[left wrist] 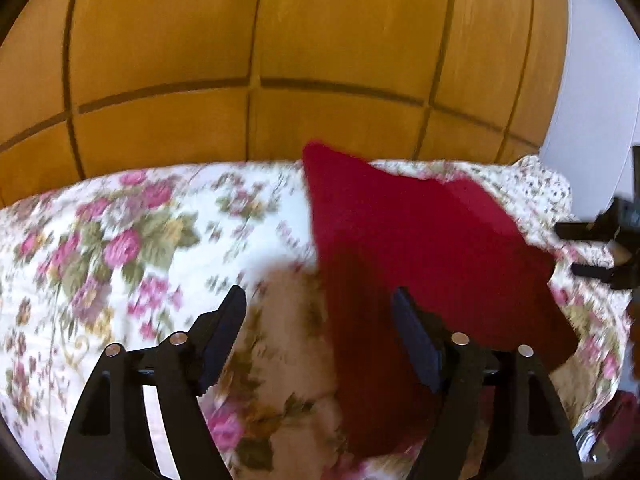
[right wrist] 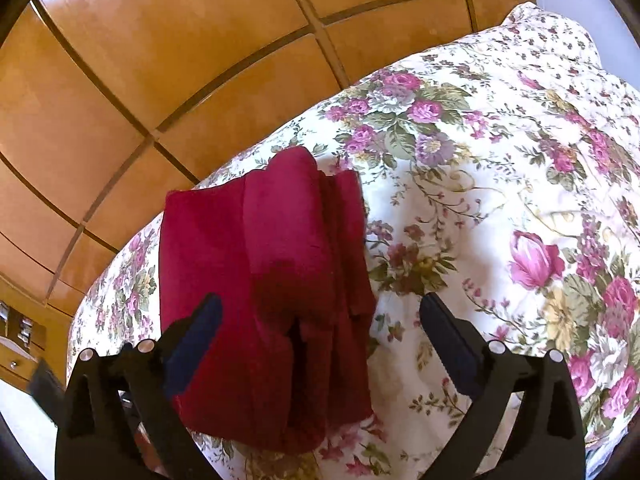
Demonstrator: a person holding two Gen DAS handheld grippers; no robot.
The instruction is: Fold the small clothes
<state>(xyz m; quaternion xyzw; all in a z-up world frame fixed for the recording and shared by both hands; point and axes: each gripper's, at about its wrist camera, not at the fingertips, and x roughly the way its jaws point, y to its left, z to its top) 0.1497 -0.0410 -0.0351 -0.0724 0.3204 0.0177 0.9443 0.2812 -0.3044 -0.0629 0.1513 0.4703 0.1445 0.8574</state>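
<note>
A dark red garment (left wrist: 420, 240) lies folded on the floral bedspread (left wrist: 120, 240). My left gripper (left wrist: 320, 300) is open above the bed, its right finger over the garment's left part, nothing held. In the right wrist view the red garment (right wrist: 272, 280) lies in layered folds on the bedspread (right wrist: 500, 200). My right gripper (right wrist: 320, 308) is open and empty, its jaws wide apart just above the garment's near end. The right gripper's fingers (left wrist: 592, 248) show at the right edge of the left wrist view.
An orange wooden panelled wardrobe (left wrist: 260, 40) stands right behind the bed. A white wall (left wrist: 592, 80) is at the right. A wooden drawer unit (right wrist: 20, 344) sits at the far left of the right wrist view.
</note>
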